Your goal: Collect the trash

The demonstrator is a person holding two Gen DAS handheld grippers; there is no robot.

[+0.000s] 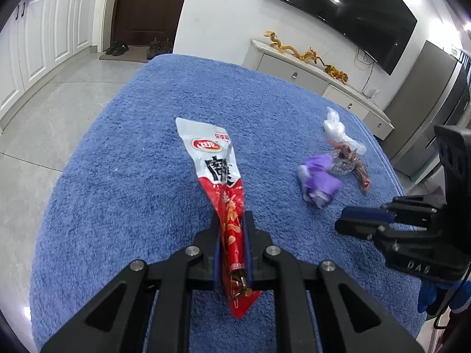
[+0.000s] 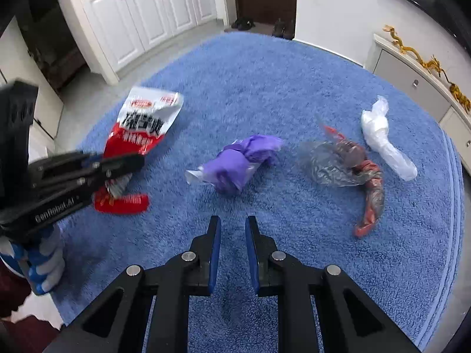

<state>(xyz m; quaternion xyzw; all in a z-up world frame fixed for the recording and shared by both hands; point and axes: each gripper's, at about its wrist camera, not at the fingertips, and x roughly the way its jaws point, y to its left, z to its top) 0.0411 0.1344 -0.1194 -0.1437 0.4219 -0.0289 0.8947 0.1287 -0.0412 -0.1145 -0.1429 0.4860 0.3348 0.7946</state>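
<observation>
A red and white snack wrapper point(image 1: 212, 158) sticks up from my left gripper point(image 1: 231, 220), which is shut on its lower red part above the blue towel-covered table point(image 1: 132, 147). From the right wrist the same wrapper point(image 2: 144, 120) hangs in the left gripper point(image 2: 132, 161) at the left. My right gripper point(image 2: 232, 220) hovers over the towel with a narrow gap between its blue pads and nothing in it. Just ahead of it lies a crumpled purple wrapper point(image 2: 235, 164). Farther right lie a clear and red plastic wrapper point(image 2: 338, 161) and a knotted white plastic bag point(image 2: 382, 138).
A blue and white gloved hand point(image 2: 44, 264) holds the left gripper. Grey tiled floor point(image 1: 44, 117) surrounds the table. A low white cabinet point(image 1: 294, 70) with gold dragon ornaments stands beyond under a wall TV point(image 1: 338, 8). White cupboards point(image 2: 147, 14) line the far left.
</observation>
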